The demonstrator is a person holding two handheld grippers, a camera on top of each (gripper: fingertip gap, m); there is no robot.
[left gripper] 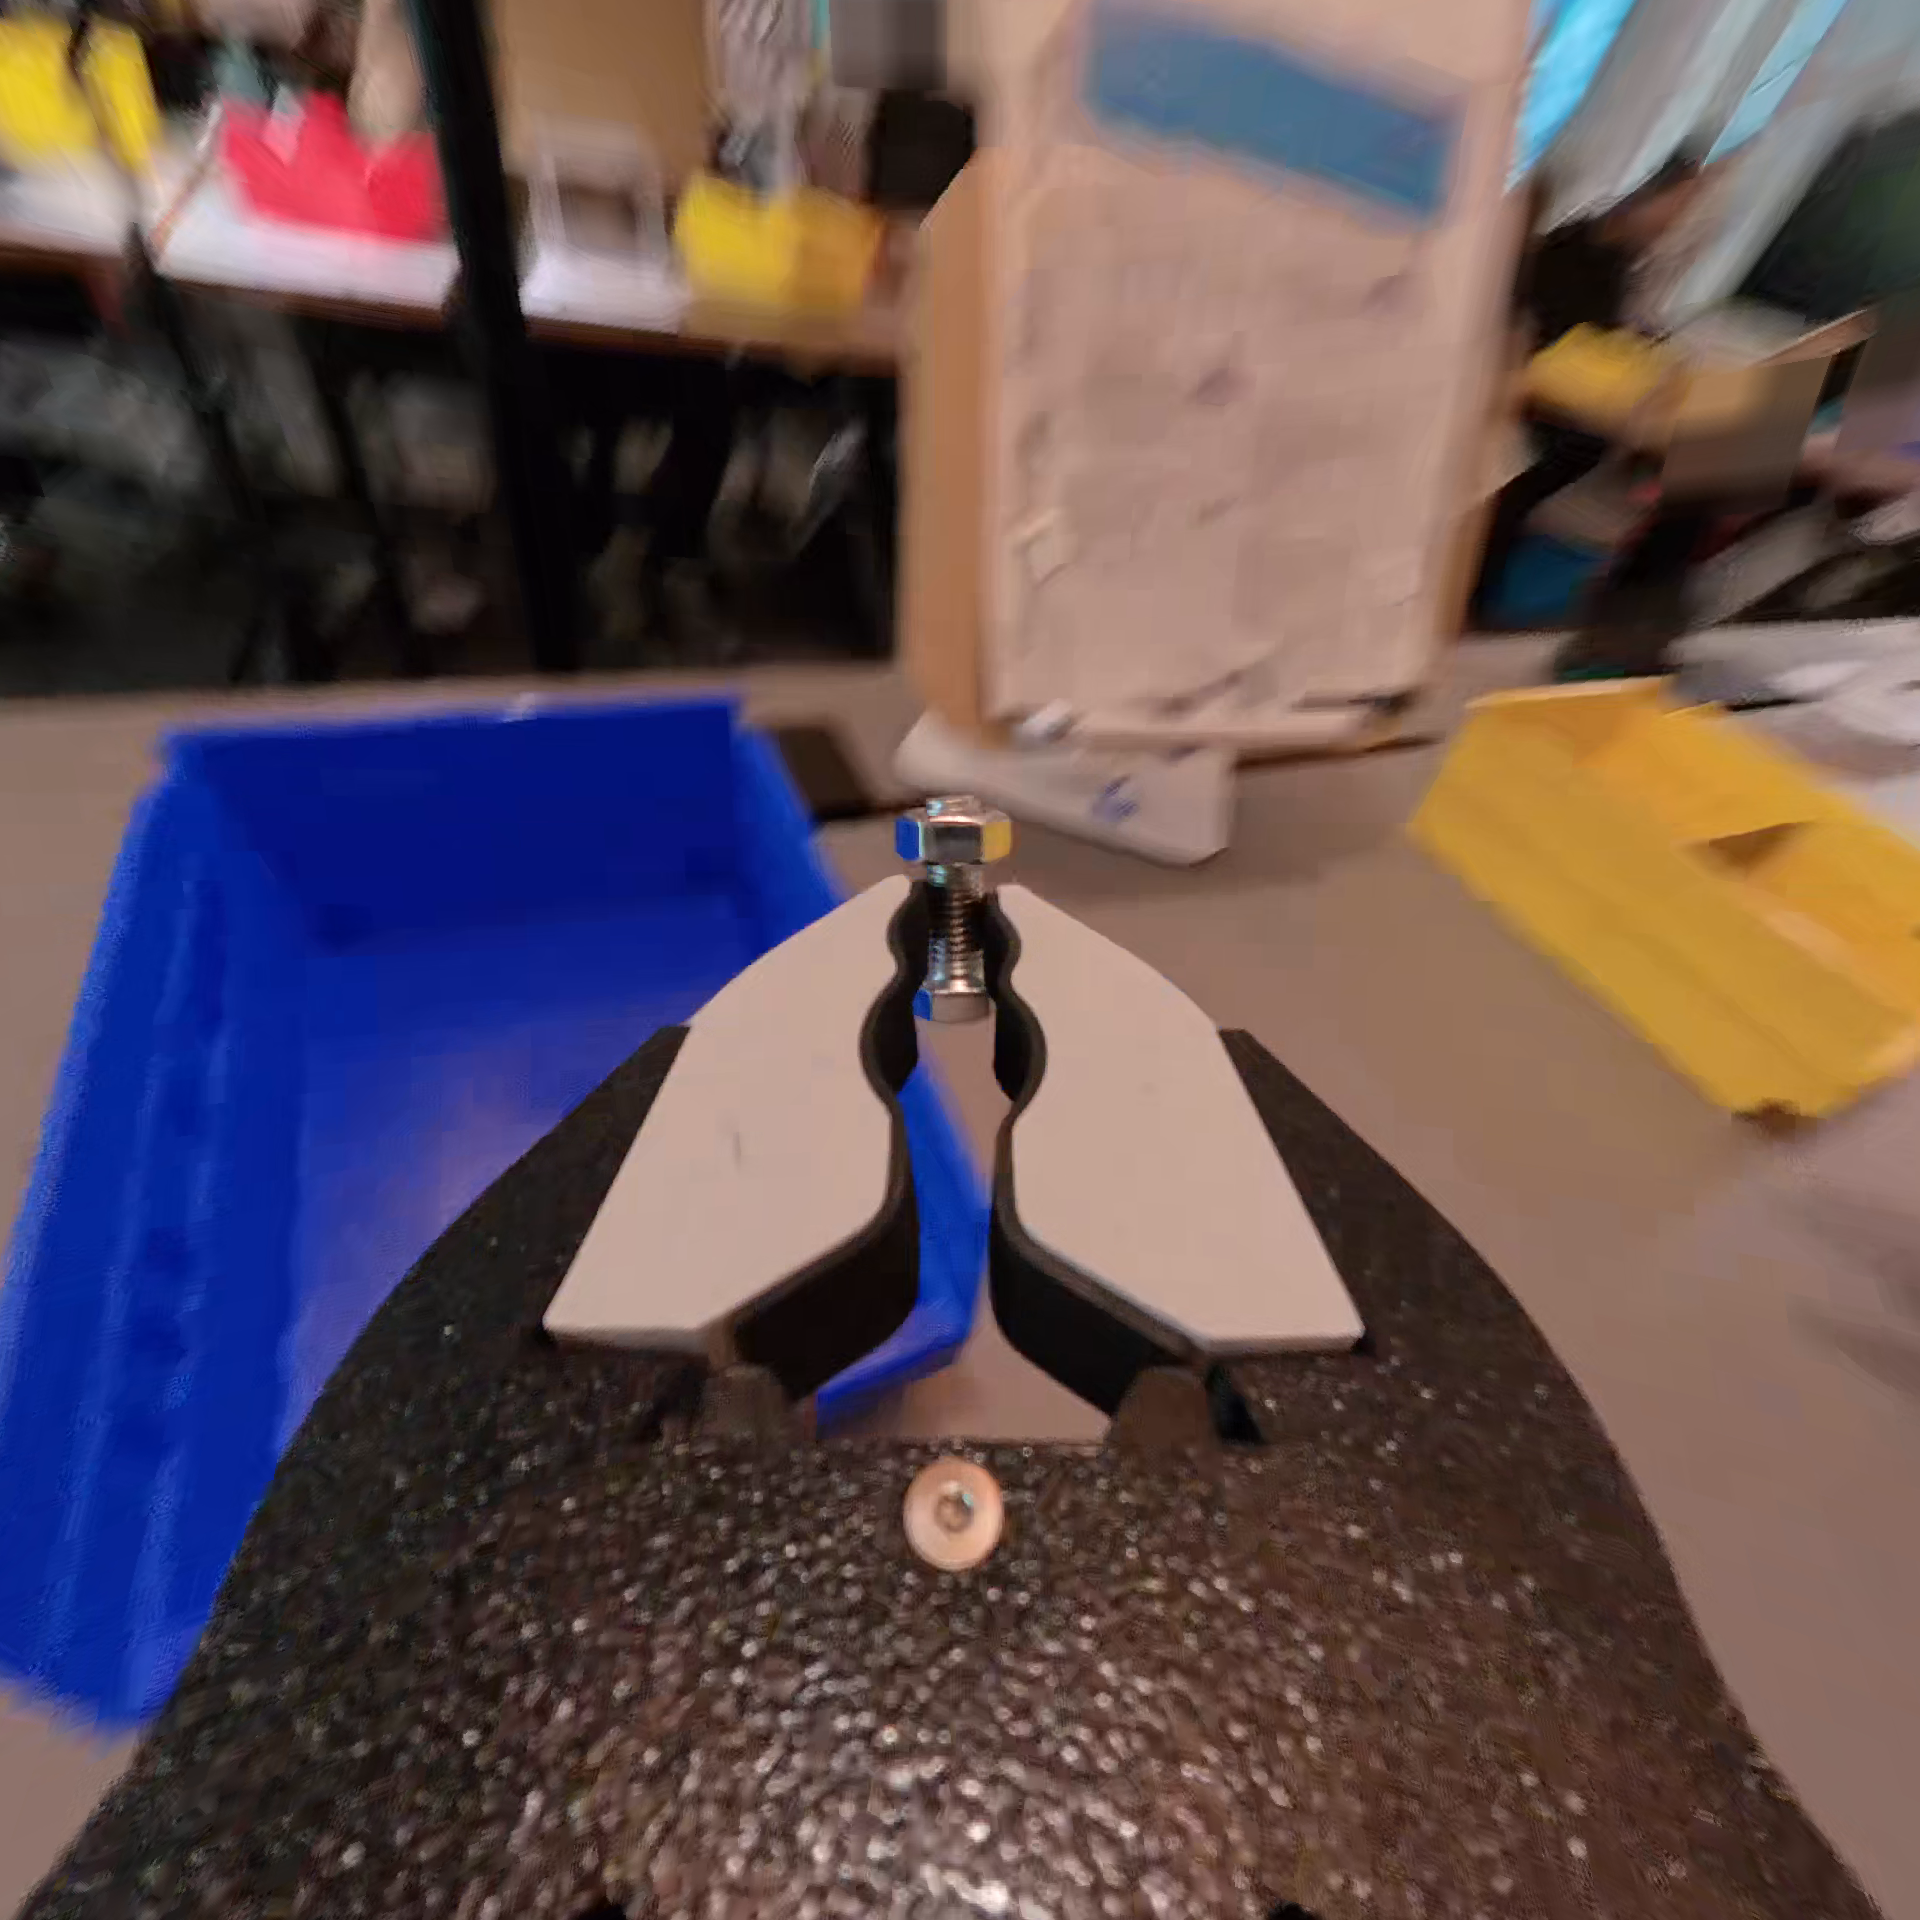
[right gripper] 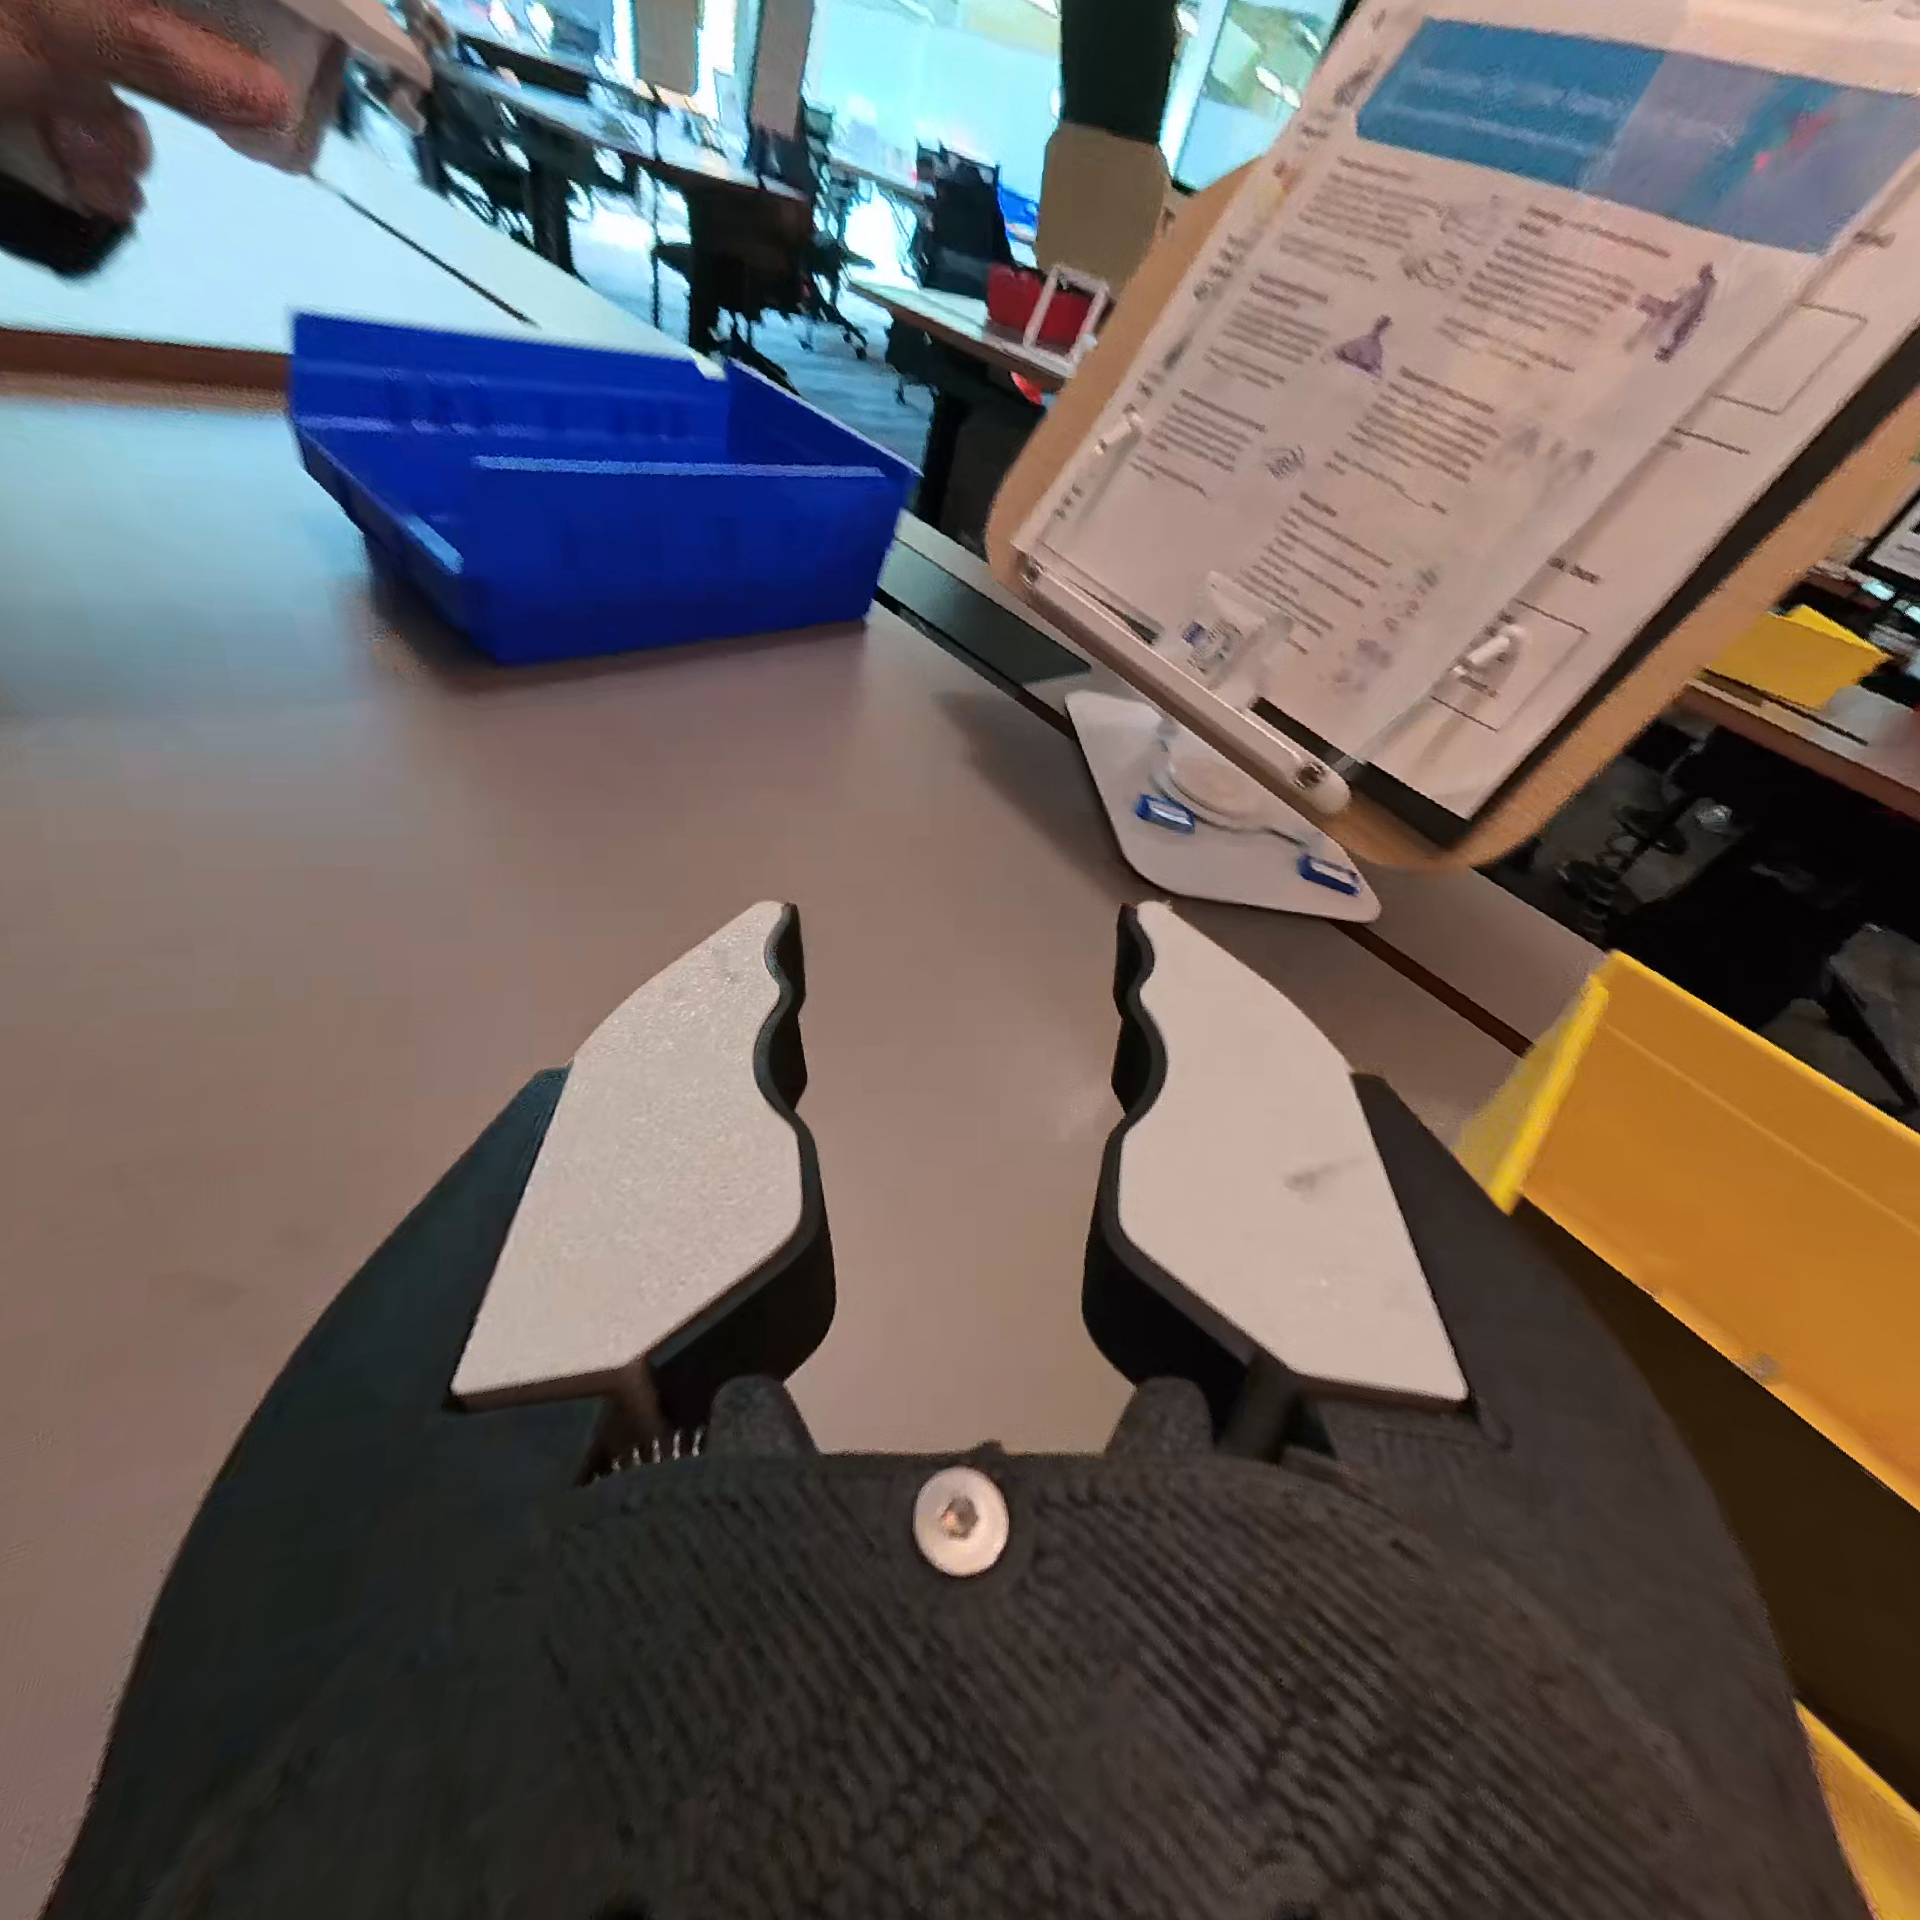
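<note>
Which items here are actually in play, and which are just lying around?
In play:
- left gripper, shut on a silver bolt with a nut
- right gripper, open and bare above the table

Lying about:
- blue bin
- yellow bin
- document stand with a printed sheet

Bright workroom with long tables

Grey-brown laminate table (right gripper: 312,935); rows of dark desks and black chairs (right gripper: 748,260) under daylit windows (right gripper: 914,94).

One silver bolt (left gripper: 953,940) with one hex nut (left gripper: 953,837) threaded on it. One blue bin (right gripper: 623,499) and one yellow bin (right gripper: 1704,1174) on the surface (right gripper: 520,935). One document stand (right gripper: 1455,416) with a printed sheet. Two grippers, each with two fingers (right gripper: 665,1143).
</note>
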